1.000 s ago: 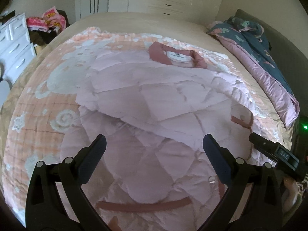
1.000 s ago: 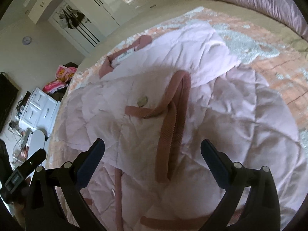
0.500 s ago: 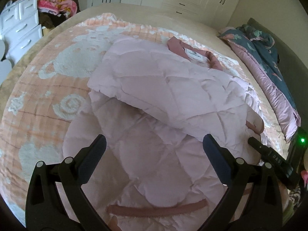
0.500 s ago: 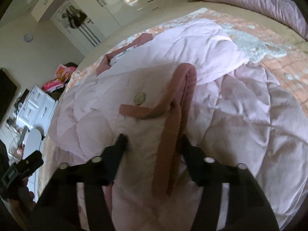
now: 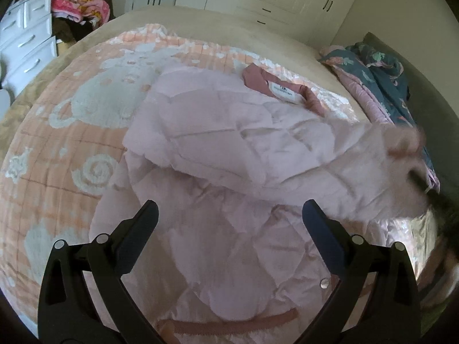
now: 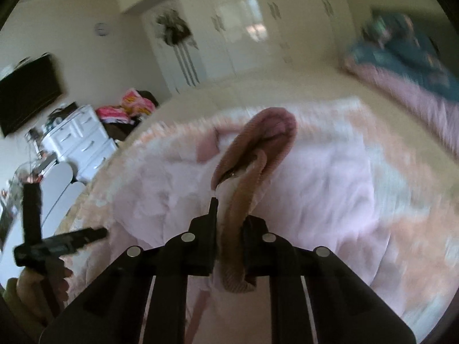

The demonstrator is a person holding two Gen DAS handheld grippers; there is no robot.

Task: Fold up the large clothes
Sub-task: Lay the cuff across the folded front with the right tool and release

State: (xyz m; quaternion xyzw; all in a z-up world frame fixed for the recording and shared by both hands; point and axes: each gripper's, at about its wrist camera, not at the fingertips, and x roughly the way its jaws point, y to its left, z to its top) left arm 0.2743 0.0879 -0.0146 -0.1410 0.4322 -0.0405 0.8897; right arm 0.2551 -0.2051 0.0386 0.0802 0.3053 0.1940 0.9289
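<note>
Right gripper (image 6: 229, 223) is pinching the ribbed cuff (image 6: 255, 154), lifting the sleeve.
Left gripper (image 5: 229, 220) is hanging wide open, empty, over the jacket (image 5: 218, 132); carrying the sleeve flat across would suit.

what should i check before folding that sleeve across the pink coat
1. Right hand-held gripper clamped on the ribbed cuff: ok.
2. Cuff seated deep between the pads, not just at the tip: ok.
3. Left hand-held gripper open and holding nothing: ok.
4. Pink coat body lying flat on the bedspread: not ok, one side is already folded over and rumpled.
5. Sleeve free of snags under the coat: cannot tell, motion blur.
</note>
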